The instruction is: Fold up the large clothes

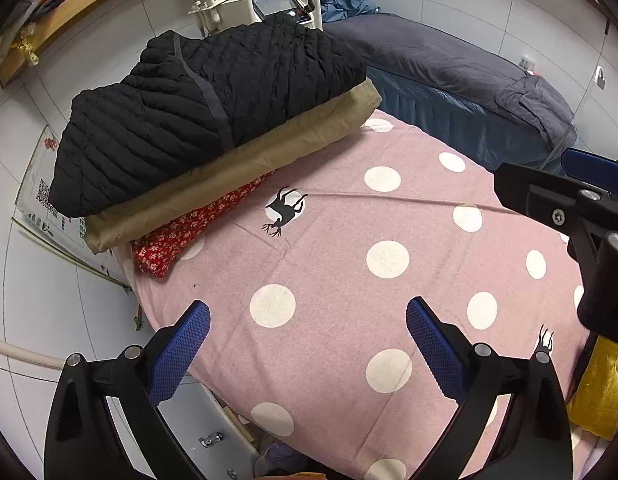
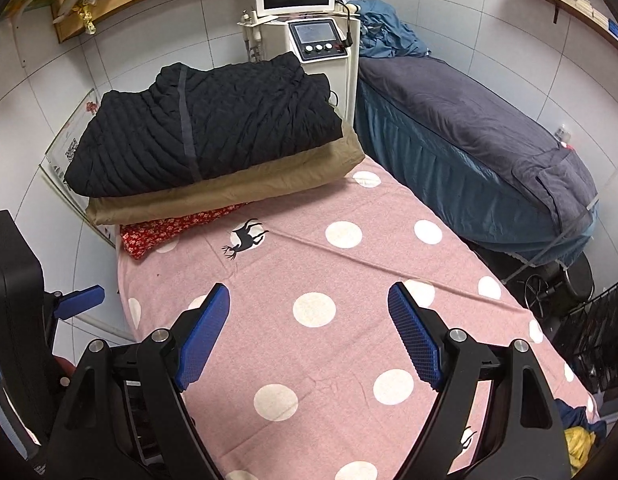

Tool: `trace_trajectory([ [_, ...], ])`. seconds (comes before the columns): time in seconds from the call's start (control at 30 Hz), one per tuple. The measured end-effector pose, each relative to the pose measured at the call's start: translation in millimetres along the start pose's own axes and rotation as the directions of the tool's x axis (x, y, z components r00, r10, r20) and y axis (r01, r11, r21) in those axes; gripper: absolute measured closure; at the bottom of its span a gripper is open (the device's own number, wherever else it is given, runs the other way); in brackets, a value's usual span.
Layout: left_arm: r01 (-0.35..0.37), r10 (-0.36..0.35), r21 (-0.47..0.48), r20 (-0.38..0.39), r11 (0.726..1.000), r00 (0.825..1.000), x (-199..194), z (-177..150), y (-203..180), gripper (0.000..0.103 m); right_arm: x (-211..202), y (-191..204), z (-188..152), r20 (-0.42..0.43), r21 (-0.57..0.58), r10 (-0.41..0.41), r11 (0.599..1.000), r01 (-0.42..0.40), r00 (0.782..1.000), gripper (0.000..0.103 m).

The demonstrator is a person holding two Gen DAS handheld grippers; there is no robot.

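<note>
red floral cloth (image 1: 177,236) mostly hidden under stack, yellow fabric (image 1: 603,388) cut off

I work in a treatment room: two treatment beds (image 2: 469,128), a screened machine (image 2: 309,20) at upper centre, tiled walls (image 2: 489,20).

Pink bed sheet (image 2: 349,280) with white dots and black deer; black quilted jacket (image 2: 213,120) on a tan garment (image 2: 229,192), red floral cloth (image 2: 161,230) beneath.
</note>
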State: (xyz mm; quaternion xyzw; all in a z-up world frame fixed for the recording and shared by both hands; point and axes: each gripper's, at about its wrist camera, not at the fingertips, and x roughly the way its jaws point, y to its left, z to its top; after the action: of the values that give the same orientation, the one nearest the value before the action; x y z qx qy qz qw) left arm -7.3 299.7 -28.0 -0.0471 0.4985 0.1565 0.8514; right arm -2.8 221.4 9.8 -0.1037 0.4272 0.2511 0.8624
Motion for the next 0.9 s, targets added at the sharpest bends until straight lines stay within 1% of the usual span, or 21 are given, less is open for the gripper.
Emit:
trace_trajectory([
  [0.2, 0.004, -0.004, -0.024, -0.010, 1.000, 1.000, 6.6, -0.6, 6.4, 0.007, 5.1, 2.2, -1.3, -0.009, 0.001, -0.004, 1.000, 0.004, 1.000, 0.022],
  [0.4, 0.015, -0.015, -0.028, -0.018, 1.000, 1.000, 12.2, -1.6, 8.0, 0.007, 11.3, 1.8, -0.3, -0.016, 0.015, 0.003, 1.000, -0.003, 1.000, 0.022],
  [0.7, -0.020, 0.020, -0.046, -0.007, 0.999, 1.000, 10.0, -0.4, 18.0, 0.007, 16.2, 9.5, 3.1, -0.019, -0.008, 0.001, 1.000, -0.001, 1.000, 0.022],
  [0.9, -0.053, 0.053, -0.072, 0.002, 0.996, 0.999, 7.7, 4.9, 32.9, 0.007, 19.6, 20.4, 11.0, -0.017, -0.029, 0.018, 0.999, -0.019, 1.000, 0.022],
])
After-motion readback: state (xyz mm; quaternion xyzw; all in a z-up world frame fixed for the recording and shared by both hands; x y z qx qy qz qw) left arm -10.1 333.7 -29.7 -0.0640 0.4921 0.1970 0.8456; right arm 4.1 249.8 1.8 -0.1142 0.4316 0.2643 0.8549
